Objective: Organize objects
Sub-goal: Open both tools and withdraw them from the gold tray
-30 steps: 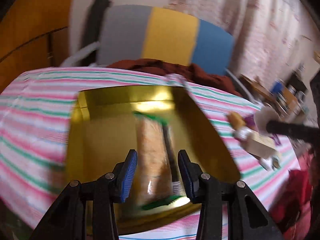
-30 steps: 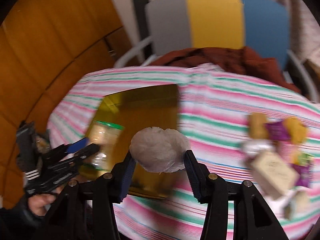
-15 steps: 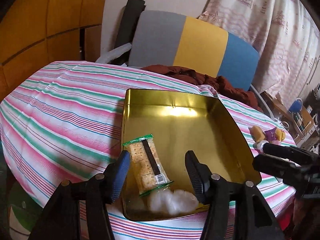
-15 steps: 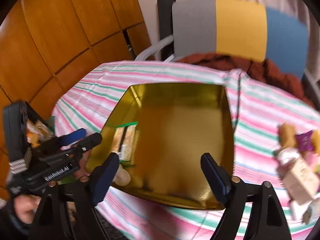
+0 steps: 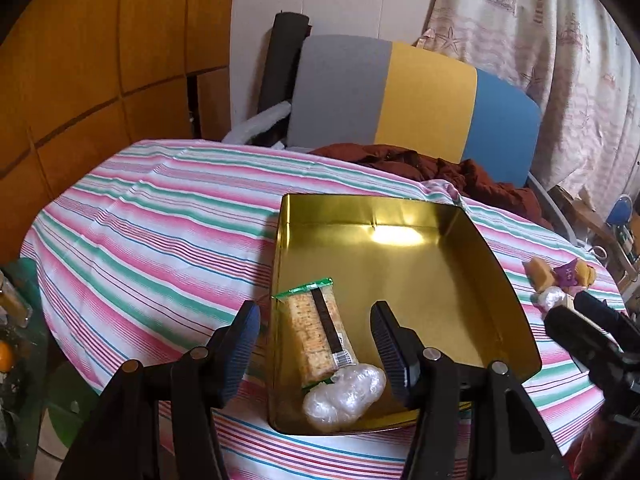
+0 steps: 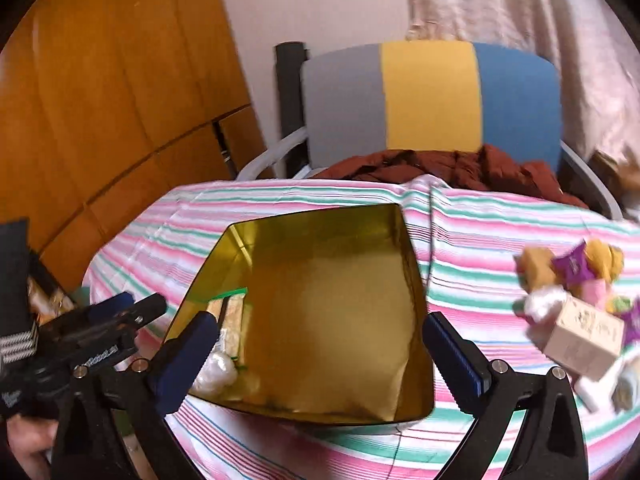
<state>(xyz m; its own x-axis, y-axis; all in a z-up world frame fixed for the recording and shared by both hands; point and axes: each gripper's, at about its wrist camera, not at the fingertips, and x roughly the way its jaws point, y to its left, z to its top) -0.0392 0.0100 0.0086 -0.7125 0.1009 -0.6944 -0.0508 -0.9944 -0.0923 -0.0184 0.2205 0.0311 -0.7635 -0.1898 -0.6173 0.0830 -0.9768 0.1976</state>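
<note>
Both grippers gape empty — left gripper [image 5: 316,344], right gripper [image 6: 320,354]. Cracker packet [image 5: 318,334] and white wad [image 5: 344,394] crowd the gold tray's [image 5: 516,312] near-left corner — the rest bare; snack pile [image 6: 576,304] lies well right.

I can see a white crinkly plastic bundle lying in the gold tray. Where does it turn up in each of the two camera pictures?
Left wrist view: the white plastic bundle lies low in the middle, in the gold tray's near corner, touching the cracker packet's end.
Right wrist view: the bundle sits lower left, partly hidden behind one finger of the right gripper.
Shared landmark: the cracker packet, right next to it.
</note>
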